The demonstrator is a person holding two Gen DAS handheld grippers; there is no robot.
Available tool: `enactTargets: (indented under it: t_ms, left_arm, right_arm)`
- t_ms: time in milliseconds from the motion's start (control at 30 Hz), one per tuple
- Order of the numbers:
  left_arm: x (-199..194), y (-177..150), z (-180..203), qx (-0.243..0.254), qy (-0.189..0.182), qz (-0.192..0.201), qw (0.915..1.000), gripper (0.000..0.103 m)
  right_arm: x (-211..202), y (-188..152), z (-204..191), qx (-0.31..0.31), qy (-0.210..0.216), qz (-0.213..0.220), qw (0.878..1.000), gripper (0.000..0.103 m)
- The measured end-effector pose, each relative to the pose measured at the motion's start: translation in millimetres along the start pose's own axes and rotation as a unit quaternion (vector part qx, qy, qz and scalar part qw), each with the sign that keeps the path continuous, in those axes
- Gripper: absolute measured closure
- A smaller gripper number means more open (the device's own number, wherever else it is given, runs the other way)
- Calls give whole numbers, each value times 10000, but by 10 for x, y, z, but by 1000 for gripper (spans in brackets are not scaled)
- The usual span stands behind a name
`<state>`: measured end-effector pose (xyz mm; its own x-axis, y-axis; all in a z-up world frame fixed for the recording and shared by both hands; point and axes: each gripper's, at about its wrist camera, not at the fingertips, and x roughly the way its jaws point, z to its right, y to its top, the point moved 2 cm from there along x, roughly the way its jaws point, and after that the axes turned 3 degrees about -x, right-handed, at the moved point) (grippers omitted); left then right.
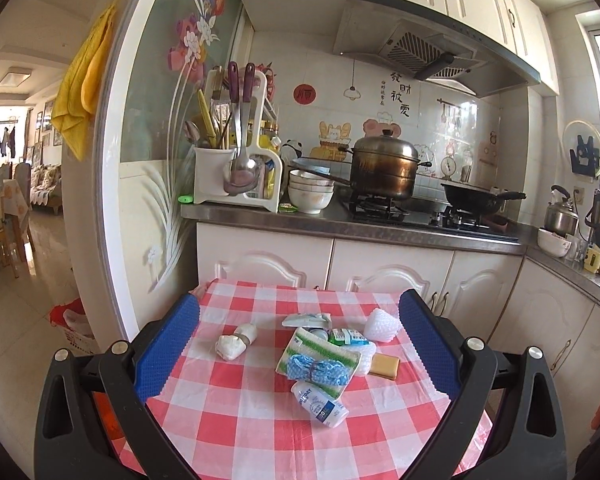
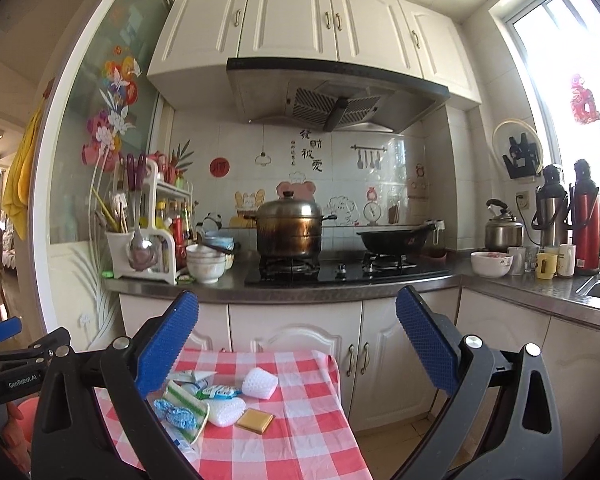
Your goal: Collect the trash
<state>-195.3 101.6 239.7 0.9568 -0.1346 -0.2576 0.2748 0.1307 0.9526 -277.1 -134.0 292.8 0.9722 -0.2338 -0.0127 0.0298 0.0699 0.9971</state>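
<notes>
A small table with a red-and-white checked cloth (image 1: 236, 420) holds a pile of trash. There is a crumpled white wad (image 1: 235, 341), a green-striped tray with a blue mesh bundle (image 1: 320, 364), a small white bottle (image 1: 320, 403), a white foam net (image 1: 382, 325), a gold wrapper (image 1: 385, 367) and small packets (image 1: 346, 337). My left gripper (image 1: 299, 350) is open above the table, its blue pads either side of the pile. My right gripper (image 2: 298, 344) is open, higher and to the right; the pile (image 2: 204, 404) lies below its left finger. The left gripper's tip (image 2: 4, 330) shows there.
A kitchen counter (image 1: 340, 224) stands behind the table with a gas hob, a steel pot (image 1: 382, 168), a black wok (image 1: 476, 198), stacked bowls (image 1: 311, 194) and a utensil rack (image 1: 236, 152). White cupboards sit below. A red basket (image 1: 70, 326) stands on the floor left.
</notes>
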Motion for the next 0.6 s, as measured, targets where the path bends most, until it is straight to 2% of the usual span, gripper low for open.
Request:
enactTargets:
  t_ms: [200, 600]
  left_arm:
    - [-130, 47, 10, 30, -15, 138, 9999, 5]
    - [-244, 52, 26, 134, -35, 223, 9997, 5]
  right_arm:
    - [-134, 103, 58, 35, -83, 186, 9998, 3]
    - [-214, 157, 119, 132, -48, 192, 9997, 3]
